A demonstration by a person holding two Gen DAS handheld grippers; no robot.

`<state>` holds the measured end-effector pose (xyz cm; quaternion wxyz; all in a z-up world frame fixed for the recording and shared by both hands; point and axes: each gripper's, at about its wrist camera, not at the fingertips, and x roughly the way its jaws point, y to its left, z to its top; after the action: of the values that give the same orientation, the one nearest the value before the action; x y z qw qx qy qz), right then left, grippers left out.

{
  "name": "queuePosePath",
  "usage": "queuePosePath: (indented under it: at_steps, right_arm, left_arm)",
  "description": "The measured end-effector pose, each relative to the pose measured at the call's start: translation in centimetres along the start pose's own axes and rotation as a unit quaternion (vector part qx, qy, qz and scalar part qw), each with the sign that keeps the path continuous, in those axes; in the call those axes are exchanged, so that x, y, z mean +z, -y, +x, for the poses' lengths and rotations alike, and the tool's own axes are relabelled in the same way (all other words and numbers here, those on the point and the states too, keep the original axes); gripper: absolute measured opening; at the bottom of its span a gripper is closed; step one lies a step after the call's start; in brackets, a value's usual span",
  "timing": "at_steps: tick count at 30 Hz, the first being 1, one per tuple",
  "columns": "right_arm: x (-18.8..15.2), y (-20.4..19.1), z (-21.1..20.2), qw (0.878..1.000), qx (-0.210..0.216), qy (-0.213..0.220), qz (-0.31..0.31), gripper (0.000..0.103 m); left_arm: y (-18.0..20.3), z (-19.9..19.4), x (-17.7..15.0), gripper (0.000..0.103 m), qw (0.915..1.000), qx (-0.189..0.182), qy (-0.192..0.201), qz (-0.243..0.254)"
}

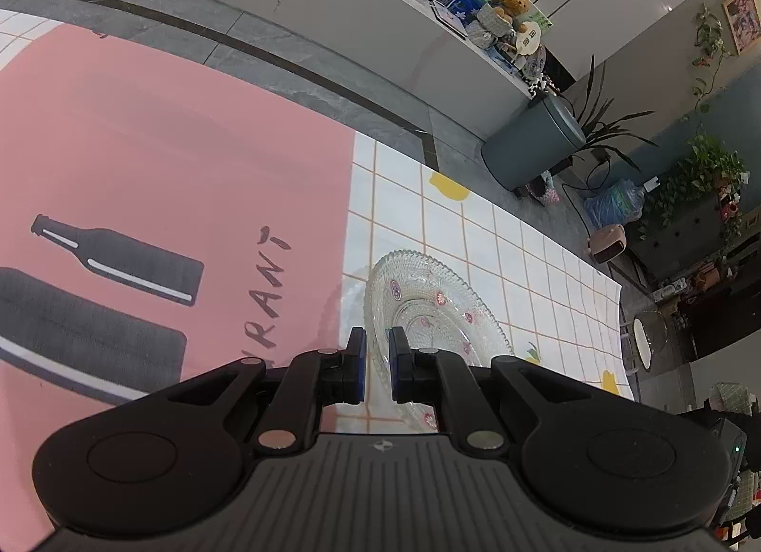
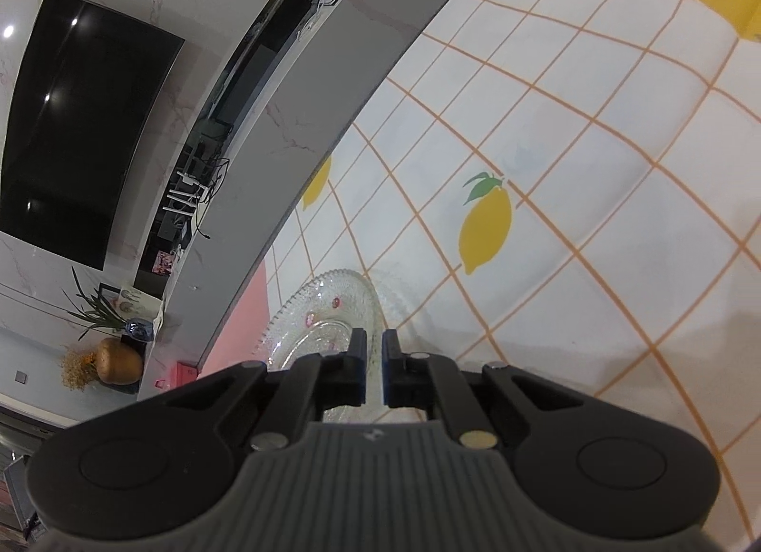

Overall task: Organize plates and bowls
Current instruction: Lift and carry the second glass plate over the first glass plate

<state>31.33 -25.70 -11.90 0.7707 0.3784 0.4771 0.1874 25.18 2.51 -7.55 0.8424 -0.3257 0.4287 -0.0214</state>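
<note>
Soft, even indoor light; ceiling lamps glare on the television at ten o'clock. Fisheye bending is strong at edges, corners dark, faint shadows.

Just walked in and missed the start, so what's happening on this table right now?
A person is working with two handheld grippers on one clear patterned glass plate. The left gripper is shut on the plate's rim, and the right gripper is shut on its rim as well. The plate sits tilted over the white lemon-print checked tablecloth, right beside a pink placemat printed with black bottles. No other plates or bowls are in view.
</note>
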Motion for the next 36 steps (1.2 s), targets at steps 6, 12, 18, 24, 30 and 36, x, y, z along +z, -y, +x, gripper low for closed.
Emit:
queuePosePath:
  at_steps: [6, 12, 18, 24, 30, 36]
  right_arm:
    - [0.7, -0.1, -1.7, 1.000, 0.016, 0.007, 0.001, 0.004]
    - [1.0, -0.2, -4.4, 0.999, 0.034, 0.016, 0.000, 0.004]
    - [0.5, -0.2, -7.1, 0.999, 0.043, 0.022, -0.001, 0.004]
    - [-0.1, 0.4, -9.8, 0.999, 0.044, 0.018, -0.005, 0.004]
    - [-1.1, 0.8, -13.0, 0.999, 0.046, 0.017, -0.006, 0.004]
    - [-2.3, 1.6, -15.6, 0.999, 0.036, 0.017, -0.005, 0.003]
  left_arm:
    - [1.5, -0.9, -0.7, 0.010, 1.0000, 0.000, 0.003, 0.005]
    - [3.5, -2.6, -1.6, 0.010, 0.9999, -0.003, 0.010, 0.013]
    - [5.6, -4.4, -3.2, 0.010, 0.9995, -0.003, 0.020, 0.023]
    - [6.8, -6.2, -5.2, 0.010, 0.9994, -0.007, 0.024, 0.022]
    - [8.0, -7.7, -7.4, 0.010, 0.9995, -0.005, 0.026, 0.020]
    - [9.0, -8.8, -9.8, 0.010, 0.9993, -0.003, 0.022, 0.029]
